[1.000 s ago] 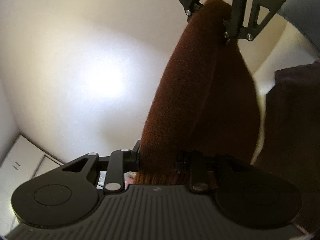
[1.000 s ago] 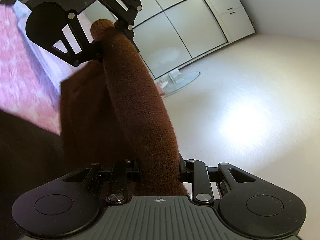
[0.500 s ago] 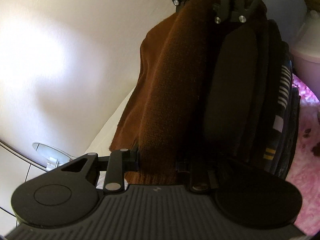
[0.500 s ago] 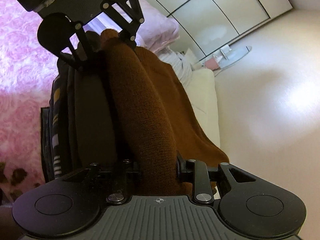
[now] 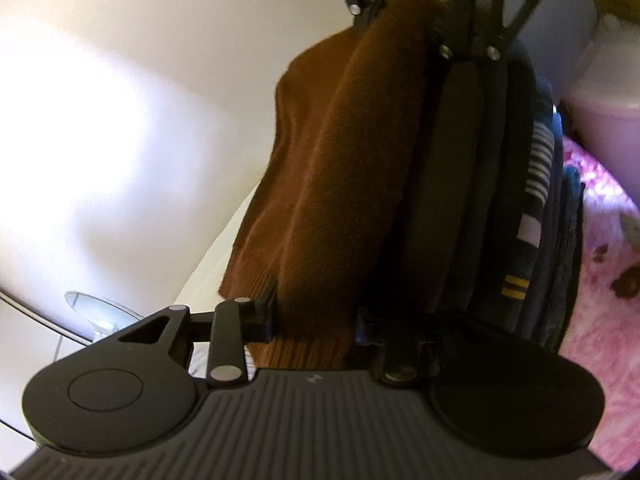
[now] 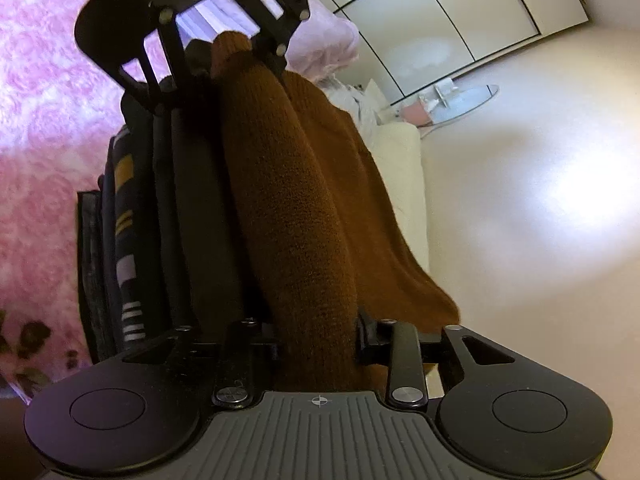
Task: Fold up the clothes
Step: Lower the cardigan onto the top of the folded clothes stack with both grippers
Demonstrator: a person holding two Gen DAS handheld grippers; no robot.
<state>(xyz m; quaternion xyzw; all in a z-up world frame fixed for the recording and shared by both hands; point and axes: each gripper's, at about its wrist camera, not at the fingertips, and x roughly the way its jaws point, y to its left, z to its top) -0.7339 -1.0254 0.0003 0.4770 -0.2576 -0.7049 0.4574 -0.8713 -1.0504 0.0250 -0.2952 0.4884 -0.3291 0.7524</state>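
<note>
left gripper [image 5: 314, 322]: I see it pinching the brown sweater [image 5: 340, 168]
right gripper [image 6: 318, 344]: pinching the sweater's other end
dark clothes stack [image 6: 160, 216]: 9 o'clock of the sweater, on the pink blanket [image 6: 36, 128]

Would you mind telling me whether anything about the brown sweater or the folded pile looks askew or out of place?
Nothing stands out. The brown sweater is held folded between the left gripper and right gripper, beside the stack of dark folded clothes, whose edges look even.

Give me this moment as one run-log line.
phase: stacking folded brown sweater | left gripper: shut on sweater | right gripper: shut on sweater | beside: pile of dark folded clothes | surface: pink blanket
</note>
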